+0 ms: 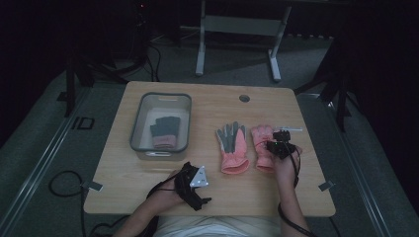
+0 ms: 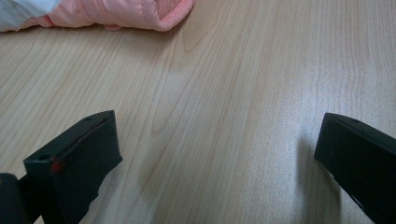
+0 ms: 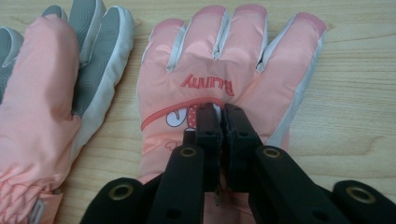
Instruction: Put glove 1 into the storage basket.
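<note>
Two pink winter gloves lie side by side on the wooden table (image 1: 148, 192). The left glove (image 1: 233, 145) (image 3: 42, 93) is palm up, showing grey grip pads. The right glove (image 1: 262, 140) (image 3: 233, 60) lies back up, with "Bunny" printed on it. My right gripper (image 1: 281, 144) (image 3: 220, 114) is shut on a pinch of fabric at the middle of the right glove's back. Near the table's front edge my left gripper (image 1: 195, 180) (image 2: 219, 140) is open over bare wood, with nothing between its jaws. A pink glove cuff (image 2: 116, 14) lies a little beyond it.
A grey plastic bin (image 1: 134, 131) stands at the table's left with a dark glove (image 1: 164, 131) with a pink cuff inside. A round cable hole (image 1: 244, 98) is near the far edge. Cables trail on the floor at the front left.
</note>
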Demonstrator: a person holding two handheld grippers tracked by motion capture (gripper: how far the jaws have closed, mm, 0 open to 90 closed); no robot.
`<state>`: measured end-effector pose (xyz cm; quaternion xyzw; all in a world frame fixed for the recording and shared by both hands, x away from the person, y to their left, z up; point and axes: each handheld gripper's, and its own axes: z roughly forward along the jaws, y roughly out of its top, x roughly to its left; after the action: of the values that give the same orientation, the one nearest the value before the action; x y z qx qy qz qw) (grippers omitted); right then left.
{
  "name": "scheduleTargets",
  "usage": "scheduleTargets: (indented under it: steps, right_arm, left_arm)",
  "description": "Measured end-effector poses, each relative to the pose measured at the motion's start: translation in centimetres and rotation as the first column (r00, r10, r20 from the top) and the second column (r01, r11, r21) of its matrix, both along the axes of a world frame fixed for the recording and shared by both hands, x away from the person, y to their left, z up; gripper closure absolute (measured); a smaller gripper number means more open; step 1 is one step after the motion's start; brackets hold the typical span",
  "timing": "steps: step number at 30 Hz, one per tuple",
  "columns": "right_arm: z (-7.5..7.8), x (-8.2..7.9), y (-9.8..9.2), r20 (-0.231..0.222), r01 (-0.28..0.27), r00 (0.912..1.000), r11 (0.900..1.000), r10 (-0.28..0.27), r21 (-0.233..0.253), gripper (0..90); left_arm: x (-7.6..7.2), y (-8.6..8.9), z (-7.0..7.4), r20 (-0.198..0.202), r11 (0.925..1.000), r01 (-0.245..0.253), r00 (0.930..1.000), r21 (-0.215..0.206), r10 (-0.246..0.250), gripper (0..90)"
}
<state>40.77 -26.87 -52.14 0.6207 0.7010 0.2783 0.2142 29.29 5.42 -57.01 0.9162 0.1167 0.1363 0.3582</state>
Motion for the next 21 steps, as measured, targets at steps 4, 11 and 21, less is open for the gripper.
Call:
scheduleTargets:
  steps: [4, 11, 21]
  right_arm:
    - [-0.4, 0.1, 0.1, 0.001, -0.019, 0.9998, 1.0, 0.019, -0.008, 83.5]
    - [1.5, -0.2, -1.0, 0.025, -0.137, 0.9902, 0.99, 0.138, -0.035, 71.1]
    - [2.3, 0.0, -2.4, -0.004, -0.287, 0.9576, 0.953, 0.288, -0.098, 59.9]
  left_arm:
    - [0.0, 0.0, 0.0, -0.007, 1.0, 0.005, 1.0, 0.002, -0.005, 0.0]
    - [0.0, 0.1, 0.0, -0.015, 0.9999, 0.001, 0.9999, -0.013, -0.002, 0.0]
    - [0.1, 0.0, 0.0, -0.018, 1.0, -0.001, 0.9998, -0.01, 0.0, 0.0]
